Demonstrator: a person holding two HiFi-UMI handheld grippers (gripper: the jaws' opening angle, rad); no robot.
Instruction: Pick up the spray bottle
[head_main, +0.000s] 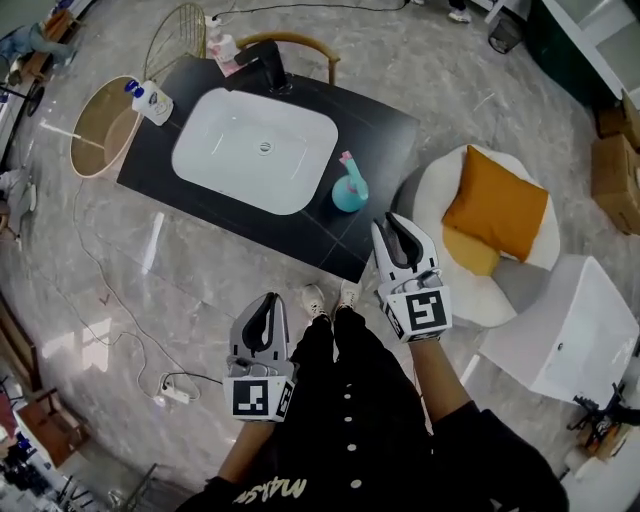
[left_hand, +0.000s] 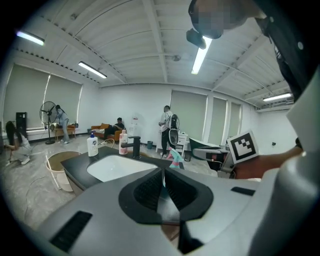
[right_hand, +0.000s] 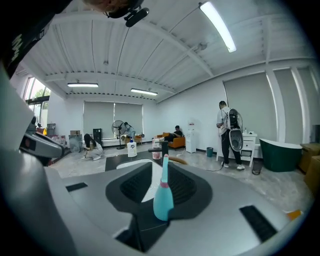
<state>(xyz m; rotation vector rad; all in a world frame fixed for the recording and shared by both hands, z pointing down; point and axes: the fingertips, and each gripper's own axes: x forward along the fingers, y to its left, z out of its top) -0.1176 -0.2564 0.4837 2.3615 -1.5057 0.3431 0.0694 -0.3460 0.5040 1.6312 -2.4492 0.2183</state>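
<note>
now right claw (head_main: 398, 226) slightly parted, empty, just short of spray bottle (head_main: 349, 192), left claw (head_main: 267, 303) clenched, empty

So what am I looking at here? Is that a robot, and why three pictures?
There is no robot. A person in black clothes holds a grey two-jaw gripper in each hand, and the cubes with square markers are part of those grippers. The head view comes from a camera on the person's head, looking down. The left and right gripper views come from cameras riding on each gripper, looking along its jaws.

Ahead is a black counter with a white basin, a black tap, a white pump bottle, a pink bottle and a teal spray bottle with a pink collar.

Nothing is held. The left gripper is shut and empty. The right gripper has its jaws slightly apart, lined up with the spray bottle but short of it.
</note>
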